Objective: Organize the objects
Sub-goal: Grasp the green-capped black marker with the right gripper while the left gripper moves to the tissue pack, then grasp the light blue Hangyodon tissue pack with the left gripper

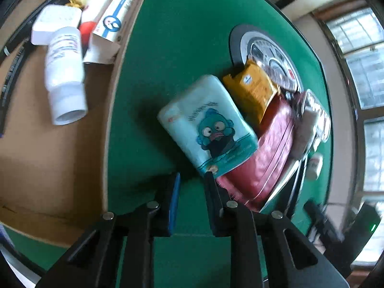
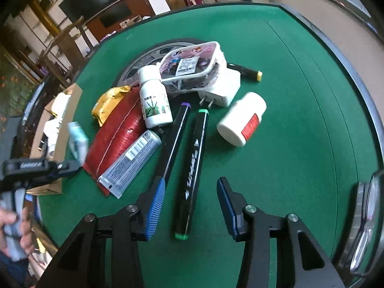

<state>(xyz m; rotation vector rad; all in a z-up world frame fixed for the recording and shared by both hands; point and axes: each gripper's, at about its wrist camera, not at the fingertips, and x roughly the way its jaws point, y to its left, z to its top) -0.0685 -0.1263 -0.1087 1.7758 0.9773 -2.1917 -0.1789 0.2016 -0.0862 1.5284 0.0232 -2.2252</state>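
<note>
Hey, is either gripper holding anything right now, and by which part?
Nothing is held. The right gripper, jaws open, straddles the green-capped marker without pressing it. The left gripper is shut on nothing; the tissue pack has a corner by one fingertip.

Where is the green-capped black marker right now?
In the right wrist view, the green-capped marker lies on the green table between the right gripper's open fingers, beside the purple-capped marker.
</note>
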